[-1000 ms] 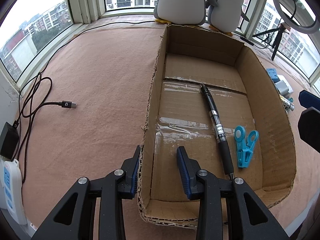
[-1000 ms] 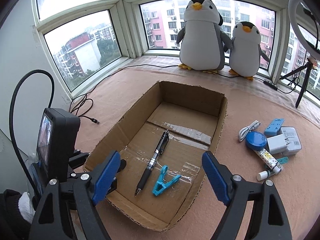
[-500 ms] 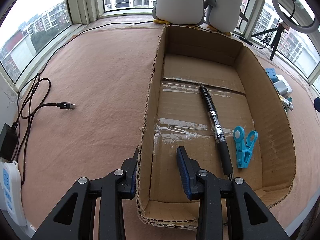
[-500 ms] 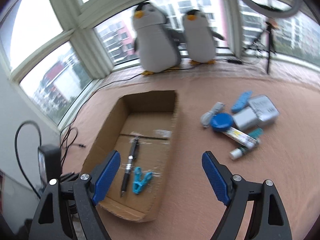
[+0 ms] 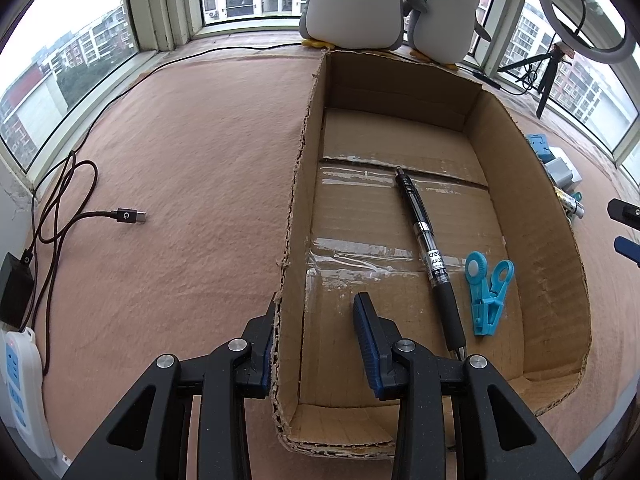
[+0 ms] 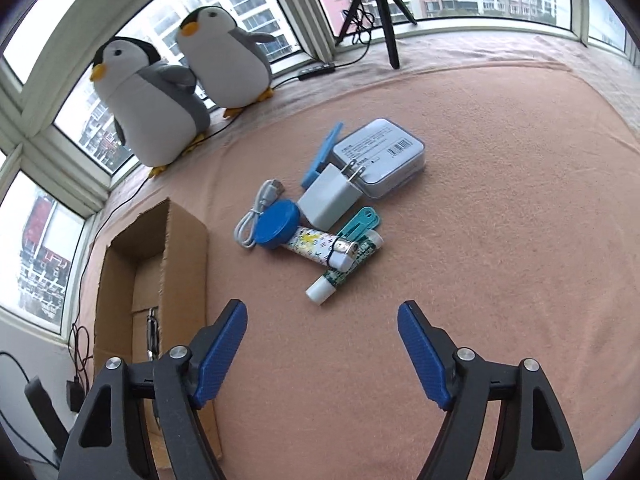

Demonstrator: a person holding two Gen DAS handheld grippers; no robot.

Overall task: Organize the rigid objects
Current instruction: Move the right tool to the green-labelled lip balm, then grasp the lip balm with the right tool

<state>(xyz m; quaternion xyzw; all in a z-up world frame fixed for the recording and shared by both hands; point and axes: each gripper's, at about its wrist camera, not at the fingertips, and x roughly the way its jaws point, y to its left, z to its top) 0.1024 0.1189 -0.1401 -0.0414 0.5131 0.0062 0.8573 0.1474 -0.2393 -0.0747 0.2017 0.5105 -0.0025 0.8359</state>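
A shallow cardboard box holds a black pen and a blue clip. My left gripper is open and straddles the box's left wall, one finger outside and one inside. My right gripper is open and empty, above the mat to the right of the box. Ahead of it lies a pile: a white lip-balm tube, a patterned tube, a blue round lid, a white charger plug, a clear case, a white cable and a blue piece.
Two plush penguins stand at the window sill behind the box. A black USB cable and a white power strip lie on the mat at the left. A tripod stands at the back right.
My right gripper swung right, away from over the box, and now faces the pile of small objects. My left gripper has stayed on the box wall.
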